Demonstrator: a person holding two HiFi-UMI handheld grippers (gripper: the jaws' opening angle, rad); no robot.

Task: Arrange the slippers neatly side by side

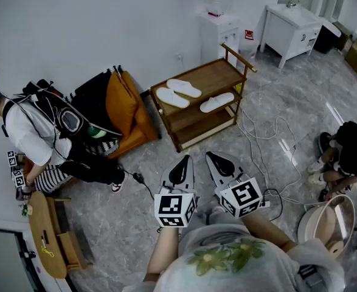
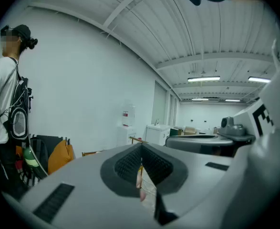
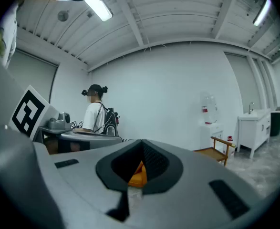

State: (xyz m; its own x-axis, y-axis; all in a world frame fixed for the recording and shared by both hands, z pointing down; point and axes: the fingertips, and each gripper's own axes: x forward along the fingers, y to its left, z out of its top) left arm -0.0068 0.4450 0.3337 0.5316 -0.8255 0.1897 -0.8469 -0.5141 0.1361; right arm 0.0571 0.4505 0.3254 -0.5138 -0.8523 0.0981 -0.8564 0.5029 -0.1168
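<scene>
Front slipper [image 1: 173,98]: white, lying flat on the top shelf of the wooden rack [image 1: 211,75], at the shelf's left end.
Rear slipper [image 1: 185,88]: white, on the same shelf just behind the front slipper and angled much like it. Whether the two touch cannot be told.
Third slipper [image 1: 217,102]: white, on the same shelf toward its right front edge. It lies apart from the other two and is turned at a different angle.
Wooden rack: two tiers, with a raised handle rail at its right end. It stands on the grey stone floor [image 1: 135,224] near the white wall.
Left gripper [image 1: 183,163]: held low in front of the person and pointing toward the rack, well apart from it. Its own view shows the jaws [image 2: 140,162] pressed together with nothing gripped.
Right gripper [image 1: 213,159]: just beside the left gripper, also aimed at the rack and well apart from it. Its jaws [image 3: 140,159] are closed together and empty.
Orange armchair [image 1: 126,111]: left of the rack, against the wall.
Standing person [image 1: 29,132]: at the far left, in a white shirt with a backpack.
Water dispenser [image 1: 219,17]: behind the rack.
White sink cabinet [image 1: 291,29]: at the upper right.
Cables [image 1: 263,139]: looped on the floor to the right of the rack.
Seated person [image 1: 342,157]: at the right edge.
</scene>
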